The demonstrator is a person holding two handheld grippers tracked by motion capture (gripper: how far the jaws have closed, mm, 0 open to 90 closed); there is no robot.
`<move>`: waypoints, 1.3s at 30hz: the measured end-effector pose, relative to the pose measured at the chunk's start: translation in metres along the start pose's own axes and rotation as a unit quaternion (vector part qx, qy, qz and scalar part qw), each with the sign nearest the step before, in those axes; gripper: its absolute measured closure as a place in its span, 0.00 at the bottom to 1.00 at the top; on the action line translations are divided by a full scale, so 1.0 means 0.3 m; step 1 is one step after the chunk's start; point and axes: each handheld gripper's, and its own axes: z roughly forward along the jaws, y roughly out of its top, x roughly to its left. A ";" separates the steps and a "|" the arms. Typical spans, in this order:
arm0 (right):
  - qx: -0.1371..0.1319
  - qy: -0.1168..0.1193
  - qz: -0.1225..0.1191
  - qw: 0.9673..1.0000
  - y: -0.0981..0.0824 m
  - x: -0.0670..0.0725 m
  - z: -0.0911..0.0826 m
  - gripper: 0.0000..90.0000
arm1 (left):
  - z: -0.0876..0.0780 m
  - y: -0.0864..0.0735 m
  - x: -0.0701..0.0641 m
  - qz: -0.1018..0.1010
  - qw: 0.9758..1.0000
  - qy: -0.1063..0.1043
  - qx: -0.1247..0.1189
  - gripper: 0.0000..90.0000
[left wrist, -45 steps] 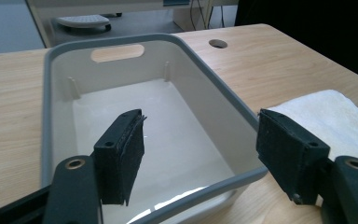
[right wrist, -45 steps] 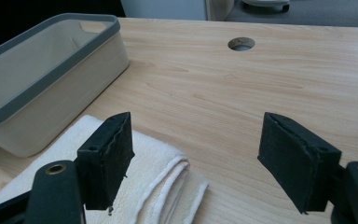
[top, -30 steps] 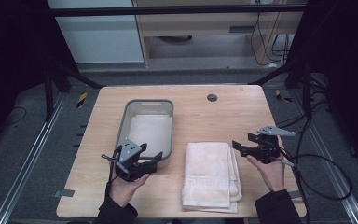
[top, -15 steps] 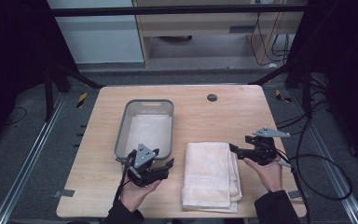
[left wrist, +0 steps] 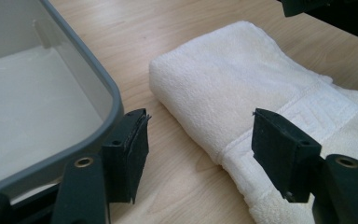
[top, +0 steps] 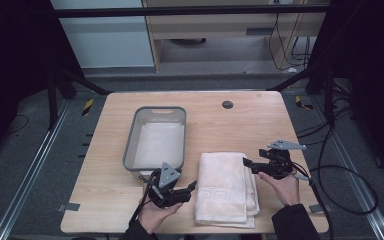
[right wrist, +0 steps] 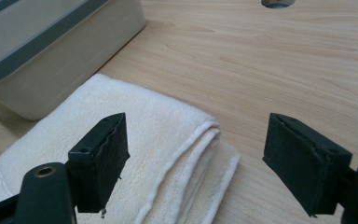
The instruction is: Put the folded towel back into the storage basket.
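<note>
- On the tabletop (top: 240,125), the folded white towel (top: 225,187) lies flat just right of the grey bin (top: 152,165), near it but apart, its folded edges stacked along the right side.
- I hold my left tool (top: 194,186) low at the towel's left edge, jaws apart with nothing between them; it points across at the cloth, and in the left gripper view (left wrist: 200,154) the towel's near corner sits just ahead of the gap.
- I hold my right tool (top: 246,163) at the towel's upper right corner, jaws also apart and empty; in the right gripper view (right wrist: 196,154) the layered fold sits between and beyond them.
- Flanking the towel this way lets me, I judge, pinch both sides together so it lifts without unfolding.
- That bin stands empty and open-topped beside the towel, a likely place for it.
</note>
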 end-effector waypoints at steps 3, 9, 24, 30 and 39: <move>0.007 0.000 -0.003 1.000 -0.006 0.005 0.009 0.24 | 0.014 -0.010 -0.012 0.002 1.000 -0.003 0.009 0.39; 0.031 -0.002 -0.011 0.999 -0.021 0.018 0.037 0.24 | 0.033 -0.022 -0.031 0.008 1.000 -0.008 0.020 0.39; 0.065 -0.008 -0.020 0.998 -0.051 0.031 0.083 0.23 | 0.104 -0.059 -0.067 0.011 0.998 -0.019 0.053 0.36; 0.076 -0.010 -0.020 0.997 -0.062 0.035 0.098 0.23 | 0.130 -0.072 -0.066 0.005 0.998 -0.022 0.064 0.35; 0.092 -0.017 -0.017 0.995 -0.084 0.040 0.120 0.24 | 0.170 -0.099 -0.071 0.001 0.997 -0.025 0.078 0.34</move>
